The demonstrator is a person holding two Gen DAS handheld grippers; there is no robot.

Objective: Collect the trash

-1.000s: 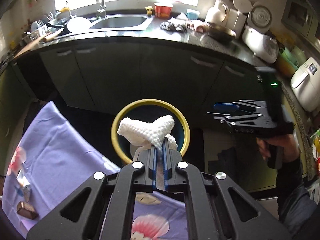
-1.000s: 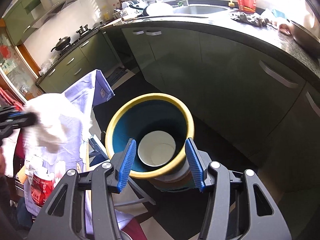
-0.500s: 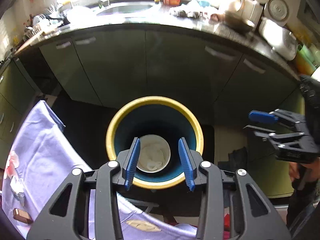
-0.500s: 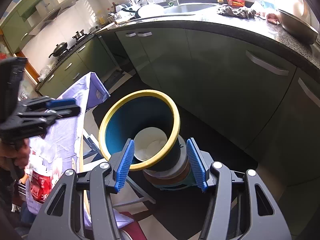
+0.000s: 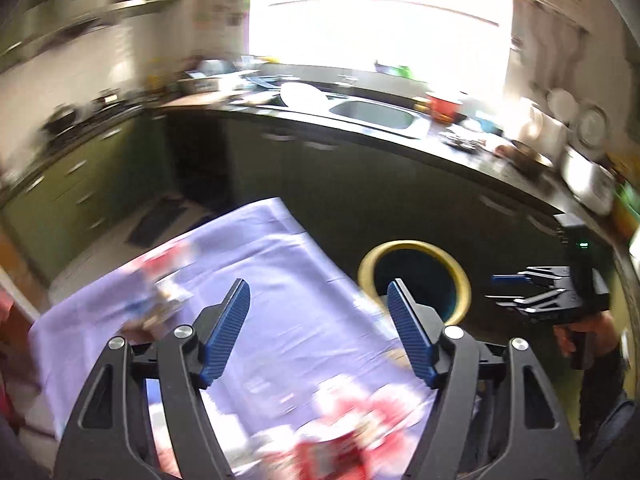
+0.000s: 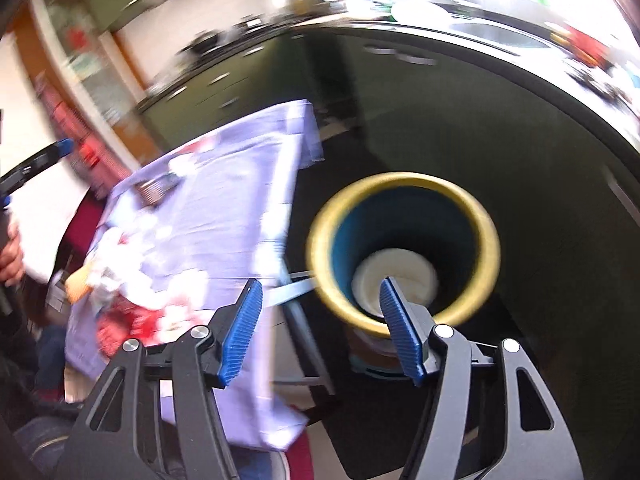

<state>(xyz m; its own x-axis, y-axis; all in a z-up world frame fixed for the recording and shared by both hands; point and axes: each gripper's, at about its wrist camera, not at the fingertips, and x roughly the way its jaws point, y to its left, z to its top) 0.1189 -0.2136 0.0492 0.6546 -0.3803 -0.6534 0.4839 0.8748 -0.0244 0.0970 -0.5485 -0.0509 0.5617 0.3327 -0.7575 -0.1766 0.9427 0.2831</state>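
Observation:
The trash bin [image 6: 404, 248] is blue inside with a yellow rim and stands on the floor right of the table; it also shows in the left wrist view [image 5: 416, 276]. White tissue [image 6: 396, 276] lies at its bottom. My left gripper [image 5: 318, 328] is open and empty above the purple floral tablecloth [image 5: 280, 288]. My right gripper [image 6: 320, 328] is open and empty, between the table edge and the bin. Blurred scraps [image 6: 156, 188] and a red wrapper [image 6: 120, 324] lie on the cloth [image 6: 224, 208]. Both views are motion-blurred.
Dark kitchen cabinets and a black counter [image 5: 400, 140] with a sink [image 5: 376, 114] curve behind the bin. Green cabinets [image 5: 68, 192] stand at the left. The table's metal frame [image 6: 296, 316] shows beside the bin.
My left gripper let the white tissue fall into the bin, opened, then swung left over the table. My right gripper shifted left, so the bin now sits to its right.

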